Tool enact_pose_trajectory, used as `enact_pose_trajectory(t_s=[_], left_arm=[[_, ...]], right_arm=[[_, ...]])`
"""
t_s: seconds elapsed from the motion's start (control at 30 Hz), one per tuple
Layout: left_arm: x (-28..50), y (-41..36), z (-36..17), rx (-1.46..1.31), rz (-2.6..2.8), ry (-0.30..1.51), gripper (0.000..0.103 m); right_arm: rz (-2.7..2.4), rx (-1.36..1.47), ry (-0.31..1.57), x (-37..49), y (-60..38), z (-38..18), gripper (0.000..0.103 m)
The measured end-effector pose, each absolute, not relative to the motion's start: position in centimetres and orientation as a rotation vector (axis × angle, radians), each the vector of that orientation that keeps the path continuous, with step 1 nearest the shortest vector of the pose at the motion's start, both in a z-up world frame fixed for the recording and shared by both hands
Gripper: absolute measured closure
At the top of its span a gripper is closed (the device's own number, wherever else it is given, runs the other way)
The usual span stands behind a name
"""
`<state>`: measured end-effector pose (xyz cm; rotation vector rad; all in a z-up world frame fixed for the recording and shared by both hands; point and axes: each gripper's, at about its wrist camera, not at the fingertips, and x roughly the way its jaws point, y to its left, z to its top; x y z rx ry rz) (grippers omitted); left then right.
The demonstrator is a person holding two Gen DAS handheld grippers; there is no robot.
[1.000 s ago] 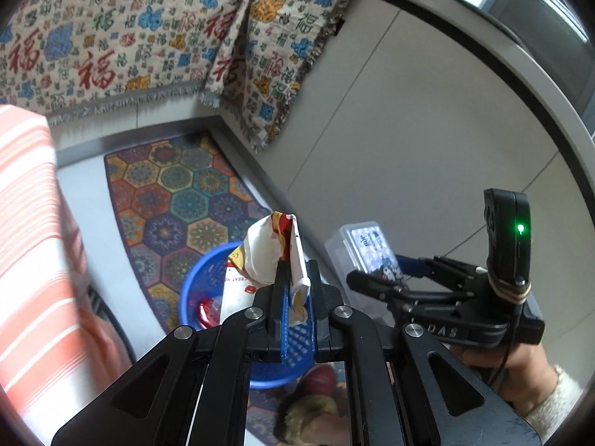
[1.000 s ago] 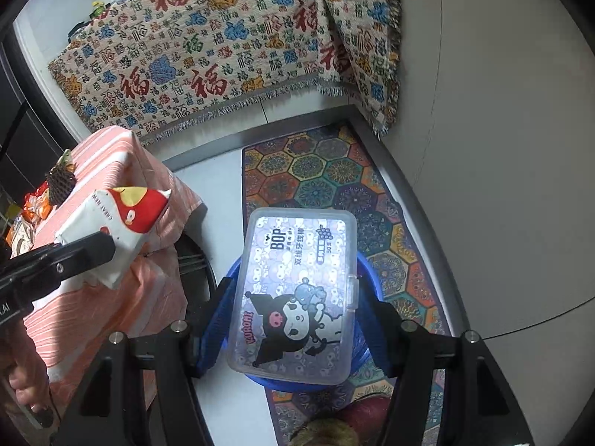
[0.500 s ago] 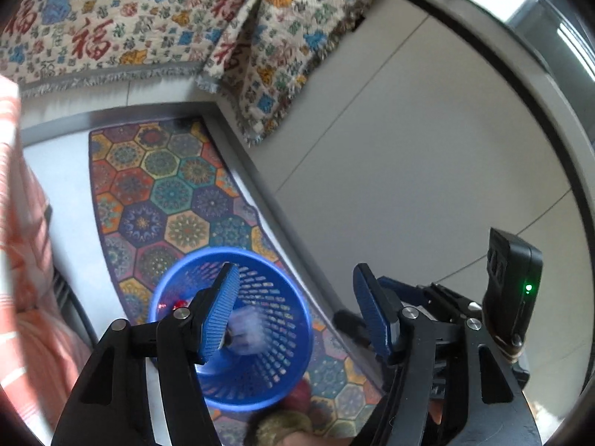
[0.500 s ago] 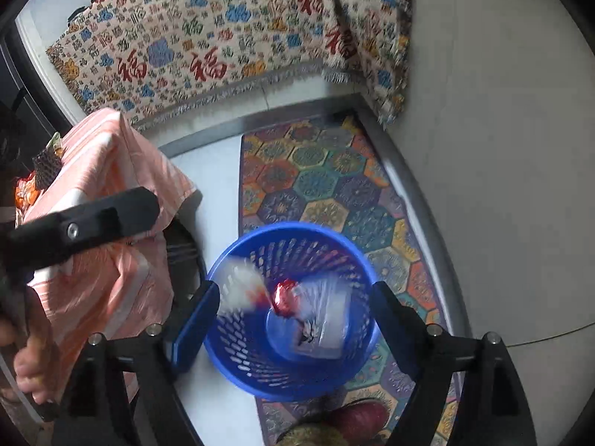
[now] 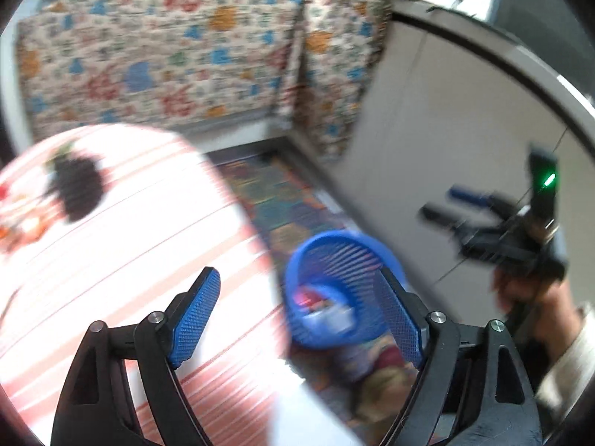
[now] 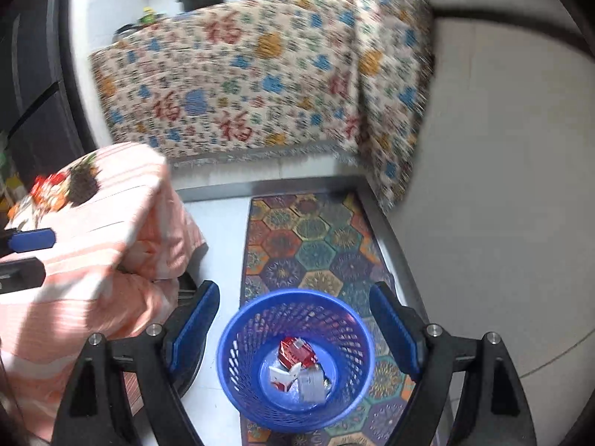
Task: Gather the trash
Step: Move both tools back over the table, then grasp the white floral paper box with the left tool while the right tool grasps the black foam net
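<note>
Below right gripper [image 6: 293,325]: blue basket [image 6: 238,364] on floor, holding trash [image 6: 297,368].
Trash: light, crumpled wrappers; likely best pinched at an edge.
Left gripper [image 5: 297,316]: jaws just opened, empty.
Right gripper: spread, empty.

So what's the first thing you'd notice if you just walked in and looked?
Probably the bright blue basket on the floor, at the edge of the colourful hexagon rug, with red and white wrappers lying inside. Behind it, a big patterned blanket hangs down over the counter. On the left stands a table under a pink striped cloth.
</note>
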<state>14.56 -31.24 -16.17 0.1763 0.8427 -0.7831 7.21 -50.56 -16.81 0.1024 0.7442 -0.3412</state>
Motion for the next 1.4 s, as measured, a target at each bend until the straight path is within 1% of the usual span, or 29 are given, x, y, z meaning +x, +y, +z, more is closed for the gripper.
enact_pose_trajectory(t_s=[0.17,0.4,0.67,0.77,0.9,0.93,1.07,1.2,1.4], left_arm=[[15.4,-23.0,-17.9,0.192,-0.62,0.855,0.018],[18.1,-13.3,-19.8,0.11,-0.461,0.888,0.018],[20.3,-7.1,-21.4,0.095,-0.329,0.92,0.017],[20.5,-5.5,-21.5,0.104,-0.313,0.913,0.015],[21.6,-4.1,-21.6,0.129,-0.321,0.91,0.008],[21.9,-3.9,-21.6,0.127,-0.333,0.909,0.005],[23.4,-2.8,-21.3,0.074,-0.433,0.911,0.001],[25.9,-2.4,-21.2,0.06,-0.52,0.908,0.001],[30.1,-2.6,-21.1,0.108,-0.551,0.907,0.001]], right_arm=[[-0.268,-0.008,0.709,8.5,-44.8,-15.7,0.018],[-0.118,-0.046,0.694,10.9,-36.0,-14.3,0.018],[0.05,-0.075,0.821,16.7,-25.7,-16.9,0.018],[0.064,-0.103,0.88,18.9,-23.3,-18.4,0.018],[0.064,-0.105,0.933,21.5,-21.7,-20.0,0.018],[0.065,-0.105,0.938,21.9,-21.6,-20.2,0.018],[0.063,-0.083,0.934,22.9,-21.0,-20.5,0.018],[0.052,-0.076,0.91,23.2,-20.9,-20.7,0.015],[0.045,-0.078,0.896,23.1,-20.8,-20.7,0.015]])
